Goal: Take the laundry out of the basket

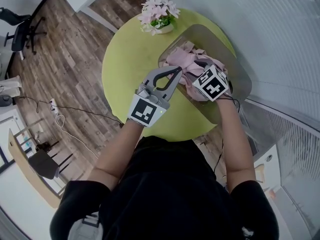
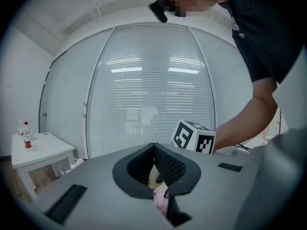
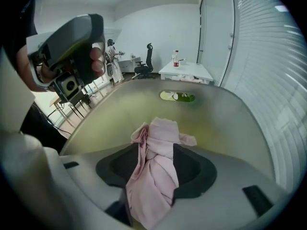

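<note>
**Laundry all still in the basket**

Pink laundry (image 1: pixel 186 64) is heaped in the basket (image 1: pixel 242 81) on the counter (image 1: pixel 127 59); none lies outside it yet. My right tool (image 3: pixel 154 150) stands half-wide, some of the cloth loose between its jaws. My left tool (image 1: pixel 177 72) is closed tip to tip at the basket's edge.

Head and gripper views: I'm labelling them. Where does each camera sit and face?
Head view: head-mounted, looking down at round yellow-green table, pink cloth laundry; shows forearms, left gripper, right gripper.
Left gripper view: on that gripper, facing white blinds; shows its jaws, right forearm.
Right gripper view: on that gripper, facing across table; shows left hand, laundry between jaws.
Shared: right gripper's marker cube, head and left gripper views.
</note>
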